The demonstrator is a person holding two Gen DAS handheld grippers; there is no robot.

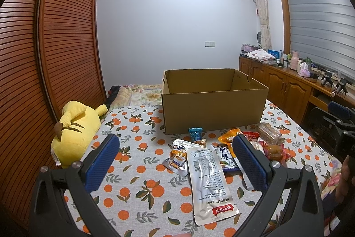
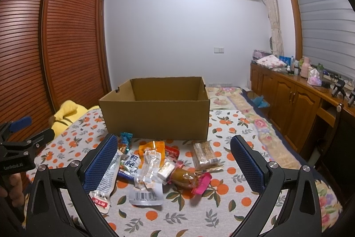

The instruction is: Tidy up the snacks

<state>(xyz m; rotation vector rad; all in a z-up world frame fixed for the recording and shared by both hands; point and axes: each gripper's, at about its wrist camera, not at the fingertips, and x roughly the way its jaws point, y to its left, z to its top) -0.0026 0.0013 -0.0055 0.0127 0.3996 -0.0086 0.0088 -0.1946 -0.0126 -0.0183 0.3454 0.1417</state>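
An open cardboard box stands on the orange-print cloth, also in the right wrist view. Several snack packets lie in front of it: a long silver packet, a blue candy, an orange pouch, a clear-wrapped bar and a brown snack with a pink wrapper end. My left gripper is open and empty above the silver packet. My right gripper is open and empty above the pile.
A yellow plush toy lies at the cloth's left edge beside the slatted wardrobe. A wooden cabinet with clutter runs along the right wall. A floral quilt lies behind the box.
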